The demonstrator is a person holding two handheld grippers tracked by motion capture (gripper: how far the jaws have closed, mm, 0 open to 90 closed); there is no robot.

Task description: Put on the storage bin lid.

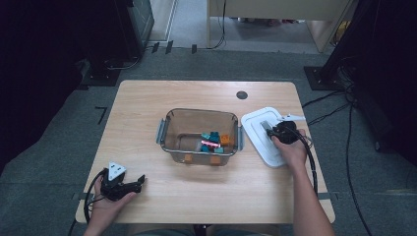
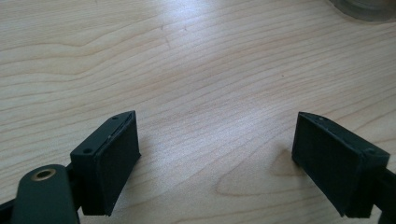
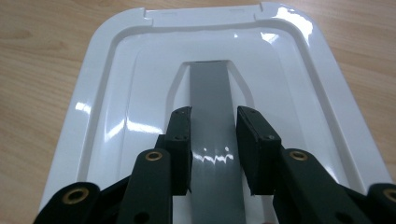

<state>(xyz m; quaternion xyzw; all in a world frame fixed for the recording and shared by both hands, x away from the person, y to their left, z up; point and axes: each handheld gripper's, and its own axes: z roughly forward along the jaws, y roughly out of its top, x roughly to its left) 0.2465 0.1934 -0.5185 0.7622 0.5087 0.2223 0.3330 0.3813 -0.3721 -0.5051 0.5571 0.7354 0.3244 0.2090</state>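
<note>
While the right gripper [image 3: 214,151] straddles the grey handle [image 3: 212,107] of the white lid [image 3: 112,93], its narrowed jaws flanking the strip but not clearly pressing it, the grasp would go best centred along the handle and squeezed square before any lift. That lid lies flat on the table [image 1: 147,98], just right of the clear bin [image 1: 199,135], which holds a few teal and orange blocks [image 1: 212,140]. Near the table's front left corner, the left gripper [image 2: 217,158] hangs wide and empty.
</note>
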